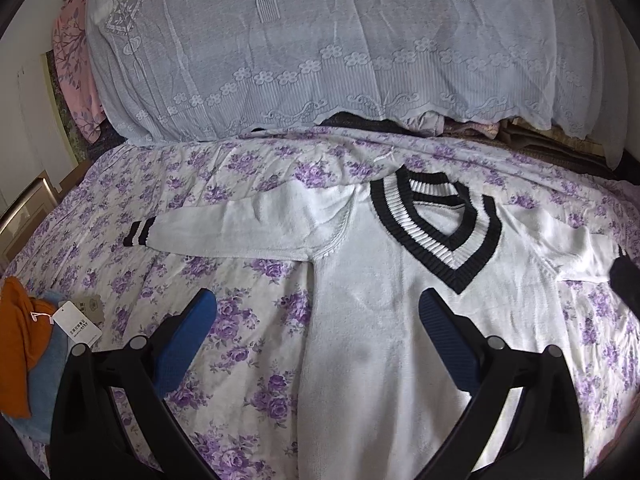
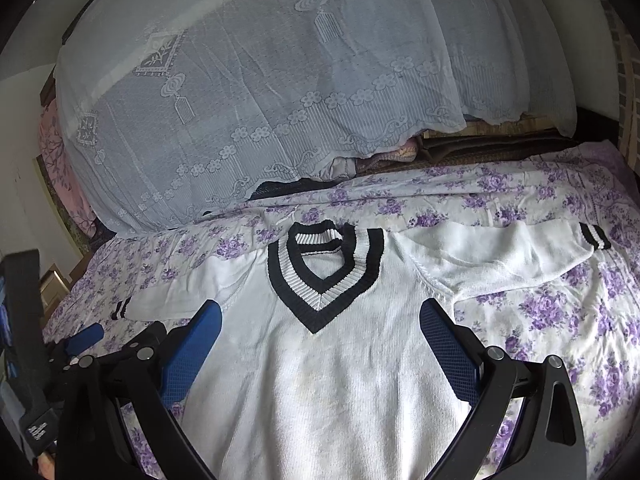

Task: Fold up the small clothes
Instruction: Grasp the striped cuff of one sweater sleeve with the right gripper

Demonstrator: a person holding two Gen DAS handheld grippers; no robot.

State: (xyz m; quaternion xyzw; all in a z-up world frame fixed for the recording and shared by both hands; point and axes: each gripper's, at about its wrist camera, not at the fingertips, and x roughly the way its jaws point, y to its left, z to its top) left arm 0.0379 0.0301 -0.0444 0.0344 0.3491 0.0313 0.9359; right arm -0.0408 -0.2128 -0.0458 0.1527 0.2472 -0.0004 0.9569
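Both tools, left tool [image 1: 316, 316] and right tool [image 2: 320, 324], hover released over a white knit V-neck sweater with black-striped trim [image 2: 320, 380] spread flat on the purple-flowered bed sheet [image 2: 560, 340]. Best next: pinch one sleeve cuff [image 2: 595, 237], fold inward squarely.

We see a white sweater [image 2: 320, 392] with a black-and-white striped collar [image 2: 326, 272], a sheet [image 1: 248, 344] of white with purple flowers, a pale lace cover [image 1: 320, 52], blue pads [image 1: 182, 344], and orange cloth [image 1: 20, 340]
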